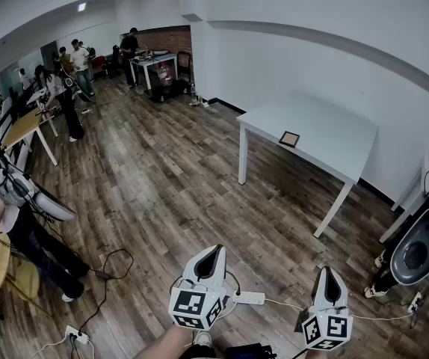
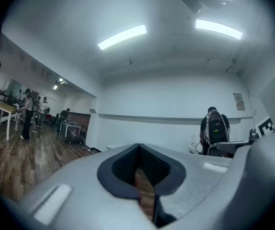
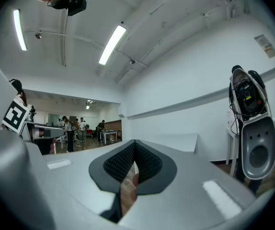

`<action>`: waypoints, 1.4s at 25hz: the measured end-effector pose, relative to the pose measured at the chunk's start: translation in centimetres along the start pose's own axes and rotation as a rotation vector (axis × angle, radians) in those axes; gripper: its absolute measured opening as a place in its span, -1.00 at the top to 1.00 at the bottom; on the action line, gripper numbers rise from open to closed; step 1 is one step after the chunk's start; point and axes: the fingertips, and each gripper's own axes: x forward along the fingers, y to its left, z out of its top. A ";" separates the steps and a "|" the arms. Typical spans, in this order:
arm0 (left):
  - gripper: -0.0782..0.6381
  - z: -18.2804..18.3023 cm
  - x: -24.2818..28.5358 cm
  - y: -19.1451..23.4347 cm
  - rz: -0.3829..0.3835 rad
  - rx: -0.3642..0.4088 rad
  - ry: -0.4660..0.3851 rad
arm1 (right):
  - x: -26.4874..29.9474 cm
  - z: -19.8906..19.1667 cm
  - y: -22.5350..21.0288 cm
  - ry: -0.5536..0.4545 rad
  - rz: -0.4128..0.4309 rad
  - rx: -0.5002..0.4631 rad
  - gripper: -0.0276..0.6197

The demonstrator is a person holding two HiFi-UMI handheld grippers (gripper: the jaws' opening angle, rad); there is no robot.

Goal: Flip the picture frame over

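Nearest, low in the head view, the left gripper (image 1: 213, 250) and then the right gripper (image 1: 326, 271) show only partly, cut off at the bottom edge. Each has its 2 jaws pressed together on nothing. Far ahead, well apart from both, the picture frame (image 1: 289, 138) lies flat on the white table (image 1: 330, 122), too small to tell which face is up.

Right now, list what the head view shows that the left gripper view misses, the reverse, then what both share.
Head view only: the picture frame lying on the white table. Left gripper view only: ceiling light strips and a person wearing a backpack. Both: the left gripper, shut and empty, the wood floor, and people at the far tables.
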 end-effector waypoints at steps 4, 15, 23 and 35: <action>0.78 -0.3 0.3 0.0 0.005 0.020 0.004 | 0.4 -0.2 0.0 -0.002 0.006 0.000 0.84; 0.78 -0.7 1.4 -1.4 -0.011 0.023 0.012 | 0.4 -0.2 -1.1 0.002 0.000 0.002 0.84; 0.78 -1.0 2.0 -3.1 -0.027 0.023 0.013 | 0.3 -0.2 -2.1 -0.001 0.020 0.010 0.84; 0.78 -2.6 3.0 -9.5 -0.012 0.045 0.027 | -0.9 -0.9 -7.1 0.008 0.074 0.034 0.84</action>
